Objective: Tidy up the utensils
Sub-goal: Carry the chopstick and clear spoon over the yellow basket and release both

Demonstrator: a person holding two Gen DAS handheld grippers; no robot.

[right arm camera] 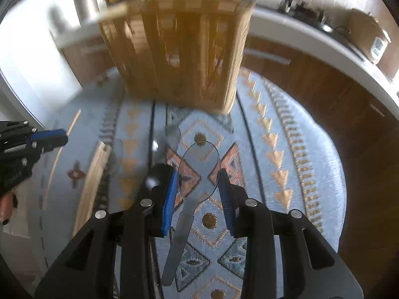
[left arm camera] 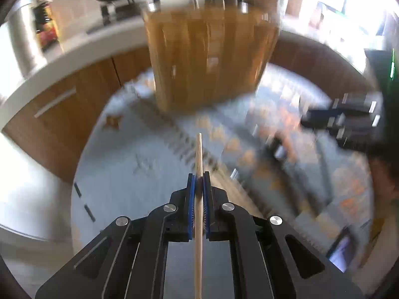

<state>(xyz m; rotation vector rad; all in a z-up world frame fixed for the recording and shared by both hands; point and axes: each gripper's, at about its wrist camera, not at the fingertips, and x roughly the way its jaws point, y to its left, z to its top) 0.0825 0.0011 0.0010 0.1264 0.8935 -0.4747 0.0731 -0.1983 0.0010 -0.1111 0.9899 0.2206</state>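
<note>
Left gripper [left arm camera: 199,177]: jaws nearly together, clamped on a thin wooden chopstick [left arm camera: 198,149]; the stick runs toward 12 o'clock, its tip clear of the patterned cloth [left arm camera: 119,149] on the bench. Right gripper [right arm camera: 198,177]: jaws narrowly parted, pads pressing the edges of a translucent grey plastic spoon [right arm camera: 199,159] at the base of the bowl; the handle trails toward 6 o'clock. Wooden utensil holder [right arm camera: 174,49] stands at 12 o'clock in both views, apart from both tools. More chopsticks [right arm camera: 92,179] lie at 9 o'clock on the cloth. Judgement: chopstick light, stiff, smooth, liable to pivot; grip near mid-length. Spoon light, slippery, somewhat flexible; the neck offers the surest hold.
</note>
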